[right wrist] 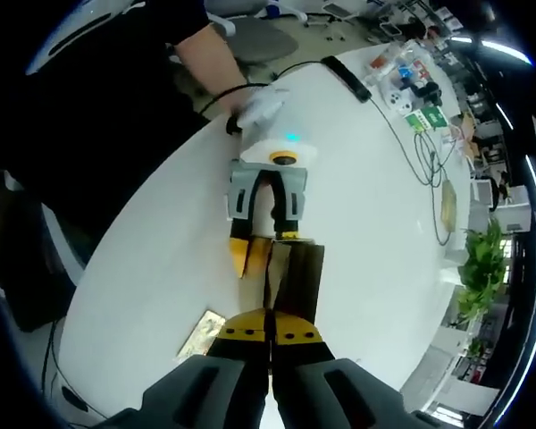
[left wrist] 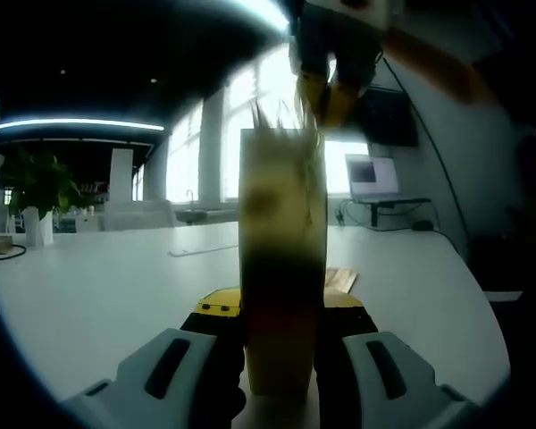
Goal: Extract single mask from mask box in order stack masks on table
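Note:
A tall brown-yellow mask box (left wrist: 281, 268) stands upright on the white table (left wrist: 98, 286), and my left gripper (left wrist: 281, 357) is shut on its lower part. From above, my right gripper (left wrist: 329, 94) reaches the box's frayed top opening. In the right gripper view I look down on the box (right wrist: 295, 268), with the left gripper (right wrist: 266, 246) clamped on its far side and a gloved hand (right wrist: 261, 107) behind it. My right gripper (right wrist: 270, 332) has its yellow tips pressed together just over the box's mouth. Whether something thin is pinched there is hidden.
A flat packet (left wrist: 339, 279) (right wrist: 201, 332) lies on the table beside the box. A laptop (left wrist: 372, 176) and a potted plant (left wrist: 40, 183) stand at the far side. Cables (right wrist: 429, 152) and small items (right wrist: 406, 76) lie towards one table end.

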The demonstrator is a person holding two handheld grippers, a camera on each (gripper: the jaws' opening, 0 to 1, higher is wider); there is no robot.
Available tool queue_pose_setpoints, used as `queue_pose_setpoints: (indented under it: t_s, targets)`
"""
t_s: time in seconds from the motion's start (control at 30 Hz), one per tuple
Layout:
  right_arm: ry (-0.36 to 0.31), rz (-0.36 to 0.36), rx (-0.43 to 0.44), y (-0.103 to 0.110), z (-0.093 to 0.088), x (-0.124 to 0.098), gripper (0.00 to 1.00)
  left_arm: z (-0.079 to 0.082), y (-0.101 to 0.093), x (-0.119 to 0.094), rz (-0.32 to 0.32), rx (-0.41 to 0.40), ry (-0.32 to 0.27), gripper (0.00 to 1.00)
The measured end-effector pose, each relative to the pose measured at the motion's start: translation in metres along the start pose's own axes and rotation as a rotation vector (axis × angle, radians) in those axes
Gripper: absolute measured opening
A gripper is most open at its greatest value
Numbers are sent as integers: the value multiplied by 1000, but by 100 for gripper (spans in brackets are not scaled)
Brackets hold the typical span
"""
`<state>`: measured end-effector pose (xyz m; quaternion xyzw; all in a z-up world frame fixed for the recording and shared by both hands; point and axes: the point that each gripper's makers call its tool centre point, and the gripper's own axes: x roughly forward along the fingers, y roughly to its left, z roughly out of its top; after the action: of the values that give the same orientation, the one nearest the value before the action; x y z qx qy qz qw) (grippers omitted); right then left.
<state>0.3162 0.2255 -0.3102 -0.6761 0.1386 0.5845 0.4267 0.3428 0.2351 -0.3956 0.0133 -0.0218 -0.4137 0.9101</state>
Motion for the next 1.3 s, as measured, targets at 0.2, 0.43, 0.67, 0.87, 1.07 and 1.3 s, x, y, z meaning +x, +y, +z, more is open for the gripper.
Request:
queue_pose_setpoints:
  t_s: [0.2, 0.43, 0.67, 0.87, 1.07, 1.3]
  targets:
    - [1, -136, -59, -4, -3, -8, 0, -2, 4, 0, 3, -4, 2, 20]
    - [-35, -282, -12, -9, -8, -15, 0, -1, 2, 0, 5, -3, 3, 20]
    - [32, -420, -74, -14, -8, -14, 0, -2, 4, 0, 6, -4, 3, 20]
    - [4, -475, -24, -10, -8, -16, 0, -1, 3, 0, 5, -3, 3, 20]
    - [-35, -503, 43, -12, -12, -22, 0, -2, 3, 0, 4, -4, 3, 20]
    - [-81, -530, 114, -18, -16, -36, 0, -1, 2, 0, 4, -4, 4, 20]
